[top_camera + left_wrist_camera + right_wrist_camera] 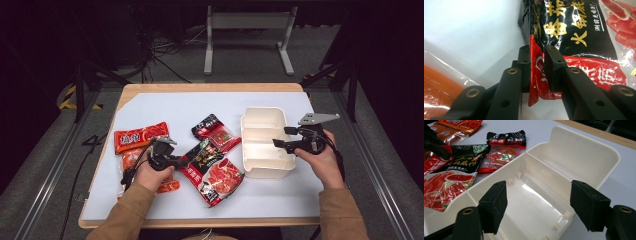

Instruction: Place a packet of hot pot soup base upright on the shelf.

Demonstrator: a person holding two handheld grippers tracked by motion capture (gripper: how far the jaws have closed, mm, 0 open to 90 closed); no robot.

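Your left gripper (536, 72) has its jaws clenched on the red bottom edge of the black-and-red plastic soup-base pouch (574, 37), which lies on the tabletop (165, 105) just left of the white plastic two-compartment bin (265, 142). Your right gripper (539, 205) hovers with jaws released above the bin's near compartment, gripping nothing. Both compartments look empty, so packing seems barely begun: this pouch and three more packets wait outside. Your left hand (150, 172) hides part of the orange packet (140, 136) beneath.
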